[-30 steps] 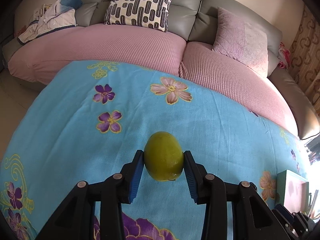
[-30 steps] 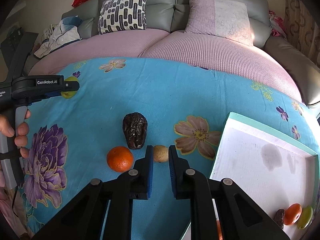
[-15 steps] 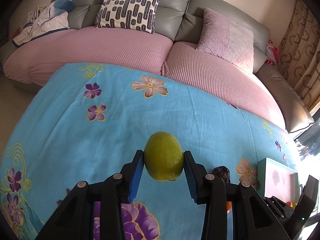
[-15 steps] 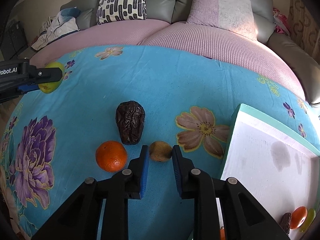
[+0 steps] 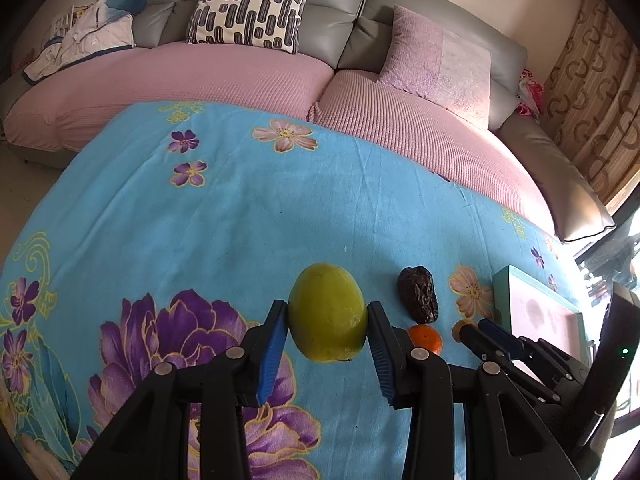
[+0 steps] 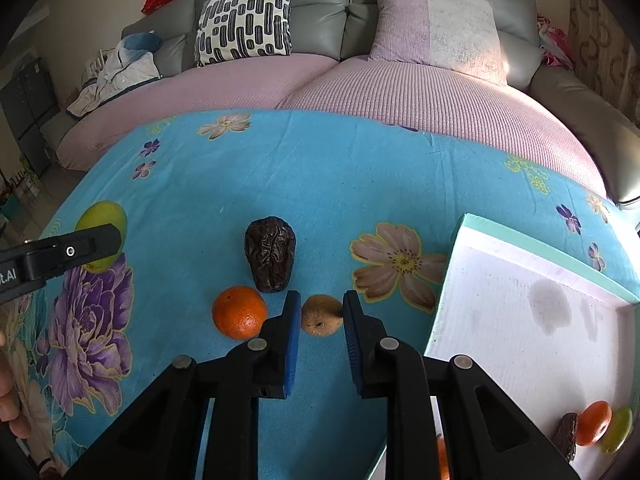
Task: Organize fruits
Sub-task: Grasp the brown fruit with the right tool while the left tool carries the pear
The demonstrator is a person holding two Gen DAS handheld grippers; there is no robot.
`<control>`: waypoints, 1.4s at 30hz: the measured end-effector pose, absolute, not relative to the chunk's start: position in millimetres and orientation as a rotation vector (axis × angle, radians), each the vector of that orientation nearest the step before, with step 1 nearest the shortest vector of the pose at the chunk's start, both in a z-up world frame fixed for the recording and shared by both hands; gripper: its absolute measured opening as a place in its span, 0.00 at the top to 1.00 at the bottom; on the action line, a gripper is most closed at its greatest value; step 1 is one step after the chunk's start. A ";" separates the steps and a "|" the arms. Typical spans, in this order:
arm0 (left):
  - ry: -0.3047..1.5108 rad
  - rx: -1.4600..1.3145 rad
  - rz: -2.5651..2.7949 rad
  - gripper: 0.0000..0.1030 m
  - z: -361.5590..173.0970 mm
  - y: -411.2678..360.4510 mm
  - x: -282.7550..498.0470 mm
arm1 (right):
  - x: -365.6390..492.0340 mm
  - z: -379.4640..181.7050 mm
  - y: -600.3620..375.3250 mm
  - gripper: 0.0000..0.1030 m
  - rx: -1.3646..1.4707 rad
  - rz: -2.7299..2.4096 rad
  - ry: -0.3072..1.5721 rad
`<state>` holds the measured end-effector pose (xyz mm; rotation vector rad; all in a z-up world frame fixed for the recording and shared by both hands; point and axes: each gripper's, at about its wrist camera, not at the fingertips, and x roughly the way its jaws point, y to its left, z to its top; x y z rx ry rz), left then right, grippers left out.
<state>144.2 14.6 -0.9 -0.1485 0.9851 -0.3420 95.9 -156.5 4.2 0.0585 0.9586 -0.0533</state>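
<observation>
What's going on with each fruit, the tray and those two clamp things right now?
Left gripper: shut on the green fruit.
Green fruit: held, clamped between the pads.
Right gripper: open, fingers either side of the brown fruit.
Brown fruit: on the cloth, not clamped.
Orange: loose on the cloth.
Date: loose on the cloth.
Tray: holds a few fruits in its near corner.

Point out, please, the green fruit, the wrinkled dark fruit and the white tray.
green fruit (image 5: pixel 326 316), left wrist view, middle of its skin.
wrinkled dark fruit (image 6: pixel 270 254), right wrist view, centre of its body.
white tray (image 6: pixel 520 320), right wrist view, bare floor.
</observation>
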 end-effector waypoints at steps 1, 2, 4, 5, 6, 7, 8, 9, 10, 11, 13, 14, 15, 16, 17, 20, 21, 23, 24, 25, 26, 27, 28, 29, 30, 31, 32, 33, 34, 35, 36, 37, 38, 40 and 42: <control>0.978 -0.147 -0.353 0.59 0.9 12.1 142.8 | 92.2 8.9 -156.4 0.80 0.055 -0.055 0.949; 0.974 -0.146 -0.364 0.59 2.5 9.9 141.3 | 87.6 13.0 -156.3 0.80 0.053 -0.058 0.940; 0.972 -0.139 -0.385 0.59 5.0 4.1 137.1 | 78.2 20.2 -156.0 0.80 0.052 -0.060 0.925; 0.972 -0.134 -0.397 0.59 5.8 0.9 135.6 | 72.9 24.0 -156.0 0.82 0.055 -0.057 0.917; 0.970 -0.129 -0.407 0.59 6.4 -2.4 134.1 | 67.6 27.9 -156.2 0.85 0.057 -0.052 0.908; 0.969 -0.123 -0.412 0.59 6.9 -5.7 132.6 | 61.7 32.7 -155.8 0.87 0.057 -0.045 0.897; 0.968 -0.114 -0.413 0.59 7.4 -9.0 131.0 | 56.2 36.8 -155.8 0.87 0.052 -0.037 0.886; 0.966 -0.105 -0.415 0.59 8.1 -12.4 129.1 | 51.5 40.7 -155.6 0.87 0.042 -0.030 0.875; 0.963 -0.099 -0.418 0.59 9.6 -15.3 127.6 | 46.5 43.8 -154.9 0.87 0.029 -0.029 0.865; 0.957 -0.100 -0.423 0.59 11.4 -17.2 125.6 | 43.1 45.8 -155.4 0.87 0.018 -0.030 0.857; 0.947 -0.108 -0.429 0.59 14.6 -19.7 122.9 | 43.8 43.4 -156.6 0.87 0.018 -0.028 0.865; 0.943 -0.108 -0.427 0.59 15.8 -20.6 122.0 | 44.1 41.0 -159.1 0.87 0.022 -0.031 0.874; 0.940 -0.104 -0.424 0.59 16.5 -21.4 121.5 | 44.3 38.8 -161.7 0.87 0.026 -0.037 0.885; 0.939 -0.100 -0.423 0.59 16.7 -21.8 121.2 | 45.2 36.7 -164.1 0.87 0.030 -0.043 0.893; 0.940 -0.098 -0.422 0.59 16.2 -22.2 121.5 | 48.5 34.3 -167.3 0.87 0.036 -0.045 0.899; 0.952 -0.103 -0.413 0.59 12.3 -20.9 124.3 | 57.2 28.7 -172.1 0.86 0.052 -0.034 0.910; 0.956 -0.107 -0.411 0.59 11.3 -19.8 125.4 | 61.0 26.1 -172.0 0.85 0.055 -0.027 0.915; 0.961 -0.114 -0.408 0.59 9.4 -17.5 127.2 | 69.6 18.8 -170.1 0.75 0.065 -0.015 0.933; 0.963 -0.118 -0.406 0.59 8.8 -16.1 128.0 | 74.3 14.9 -168.5 0.73 0.073 -0.006 0.946; 0.965 -0.123 -0.404 0.59 8.4 -14.8 128.9 | 78.4 11.8 -166.5 0.72 0.079 0.000 0.954; 0.965 -0.129 -0.403 0.59 8.5 -13.2 129.7 | 82.0 9.3 -164.6 0.72 0.084 0.000 0.958; 0.964 -0.136 -0.402 0.59 8.7 -11.4 130.2 | 85.0 6.3 -163.0 0.72 0.089 -0.006 0.960; 0.962 -0.143 -0.401 0.59 8.8 -9.7 130.9 | 87.7 3.4 -161.9 0.72 0.091 -0.016 0.964; 0.962 -0.147 -0.400 0.59 8.8 -8.2 131.5 | 90.6 0.3 -160.7 0.72 0.088 -0.028 0.970; 0.963 -0.152 -0.399 0.59 8.4 -6.6 132.2 | 93.2 -2.7 -159.8 0.72 0.084 -0.038 0.977; 0.965 -0.156 -0.397 0.59 8.0 -5.7 132.9 | 95.9 -5.4 -159.4 0.72 0.082 -0.046 0.984; 0.967 -0.161 -0.396 0.59 7.5 -4.5 133.6 | 98.0 -7.7 -159.1 0.72 0.084 -0.052 0.988; 0.969 -0.166 -0.395 0.59 7.0 -3.4 134.3 | 100.1 -9.9 -159.4 0.72 0.090 -0.056 0.992; 0.971 -0.173 -0.394 0.59 6.4 -2.1 135.2 | 101.8 -11.7 -160.0 0.72 0.097 -0.060 0.997; 0.973 -0.181 -0.393 0.59 6.0 -1.2 135.9 | 103.6 -12.9 -159.9 0.72 0.101 -0.064 0.997; 0.975 -0.187 -0.394 0.59 5.5 -0.2 136.8 | 105.4 -13.5 -159.7 0.72 0.106 -0.069 0.995; 0.977 -0.190 -0.394 0.59 5.1 0.7 137.4 | 107.8 -14.8 -159.4 0.72 0.112 -0.074 1.000; 0.979 -0.192 -0.394 0.59 4.5 1.3 138.0 | 110.1 -16.3 -159.0 0.72 0.114 -0.080 1.005; 0.985 -0.197 -0.392 0.59 3.1 2.5 139.2 | 113.8 -19.7 -159.2 0.72 0.117 -0.099 1.012; 0.990 -0.203 -0.390 0.59 1.6 4.4 140.4 | 117.7 -23.6 -158.9 0.72 0.125 -0.107 1.030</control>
